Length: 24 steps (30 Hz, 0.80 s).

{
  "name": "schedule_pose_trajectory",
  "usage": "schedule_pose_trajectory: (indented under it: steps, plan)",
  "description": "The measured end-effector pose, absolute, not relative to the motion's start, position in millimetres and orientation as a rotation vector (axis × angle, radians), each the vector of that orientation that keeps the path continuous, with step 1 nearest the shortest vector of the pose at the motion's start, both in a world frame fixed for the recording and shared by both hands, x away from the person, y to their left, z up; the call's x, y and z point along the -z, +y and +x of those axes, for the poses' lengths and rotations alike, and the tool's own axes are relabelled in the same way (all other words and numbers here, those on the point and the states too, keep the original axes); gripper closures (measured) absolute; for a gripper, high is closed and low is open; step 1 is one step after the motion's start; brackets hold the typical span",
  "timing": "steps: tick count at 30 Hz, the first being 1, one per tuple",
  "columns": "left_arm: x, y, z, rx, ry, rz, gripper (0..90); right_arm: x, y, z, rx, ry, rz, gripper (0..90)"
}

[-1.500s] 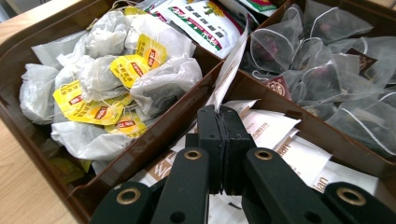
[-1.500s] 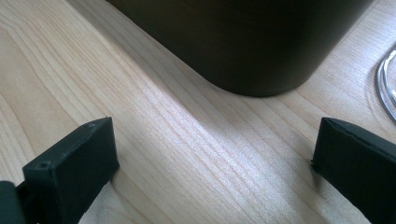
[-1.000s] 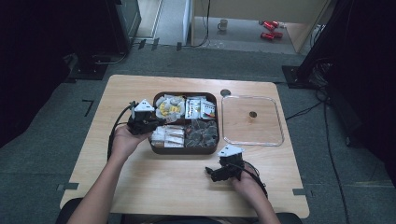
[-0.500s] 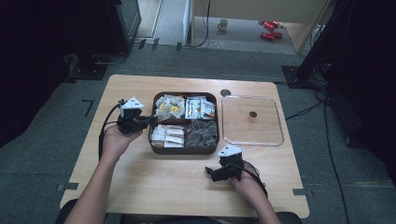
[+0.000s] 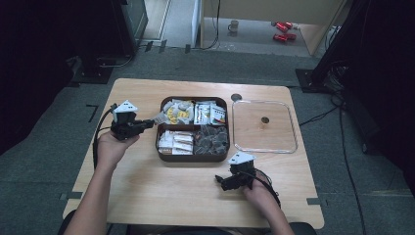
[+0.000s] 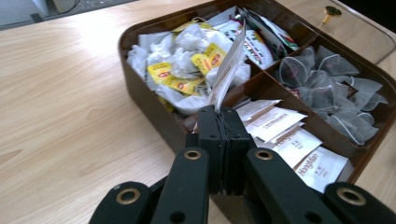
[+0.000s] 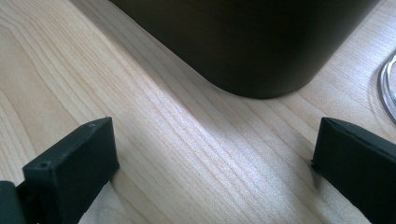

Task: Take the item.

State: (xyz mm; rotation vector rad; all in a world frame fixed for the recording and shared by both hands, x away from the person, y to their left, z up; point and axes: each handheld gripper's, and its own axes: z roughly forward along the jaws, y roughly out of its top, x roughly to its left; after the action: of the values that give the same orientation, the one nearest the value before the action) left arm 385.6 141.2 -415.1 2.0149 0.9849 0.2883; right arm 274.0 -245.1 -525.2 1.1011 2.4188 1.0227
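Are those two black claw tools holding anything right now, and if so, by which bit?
The left gripper is shut on a flat white paper sachet, pinched by its bottom edge. The right gripper is open above the bare wooden table, holding nothing.

One brown tray [image 5: 193, 157] with four compartments sits mid-table [image 5: 147, 196]; one clear lid [image 5: 264, 147] lies toward the right edge. Two grippers: left [image 5: 147, 123], right [image 5: 219, 180]. Three flat sachets [image 6: 289, 140] are countable.
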Motion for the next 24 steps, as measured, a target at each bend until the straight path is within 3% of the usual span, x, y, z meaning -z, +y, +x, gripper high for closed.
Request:
schedule_pose_trajectory:
  steps: [24]
  plan:
    - [445, 180, 397, -0.312, 1.168, 1.977, 90.0, 525, -245, 275, -1.026, 2.426, 1.092, 0.0]
